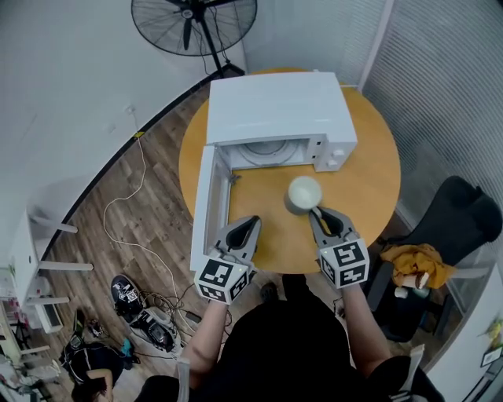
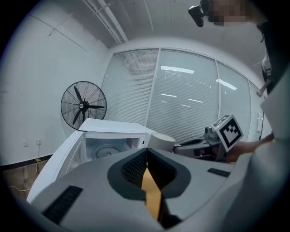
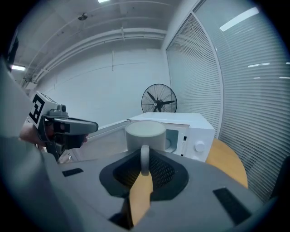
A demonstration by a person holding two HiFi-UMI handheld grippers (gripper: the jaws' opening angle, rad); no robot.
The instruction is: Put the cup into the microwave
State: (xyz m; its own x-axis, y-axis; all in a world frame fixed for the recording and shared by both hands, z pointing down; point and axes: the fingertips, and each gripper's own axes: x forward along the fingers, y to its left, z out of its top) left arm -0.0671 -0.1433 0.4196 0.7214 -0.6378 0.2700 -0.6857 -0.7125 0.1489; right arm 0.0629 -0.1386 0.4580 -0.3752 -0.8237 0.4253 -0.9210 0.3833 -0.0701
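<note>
A white microwave (image 1: 275, 106) stands at the back of the round wooden table (image 1: 369, 188), its door (image 1: 206, 206) swung wide open to the left and the cavity with its turntable showing. The pale cup (image 1: 303, 194) hangs just in front of the opening, and my right gripper (image 1: 318, 213) is shut on its handle. In the right gripper view the cup (image 3: 145, 133) stands upright past the jaws (image 3: 144, 165), handle pinched between the pads. My left gripper (image 1: 251, 225) is shut on nothing, beside the door and left of the cup (image 2: 161, 141).
A black floor fan (image 1: 194, 23) stands behind the table. At the right is a dark chair with a yellow cloth (image 1: 416, 263) on it. Cables and shoes (image 1: 126, 290) lie on the wooden floor at the left, near a white shelf (image 1: 35, 259).
</note>
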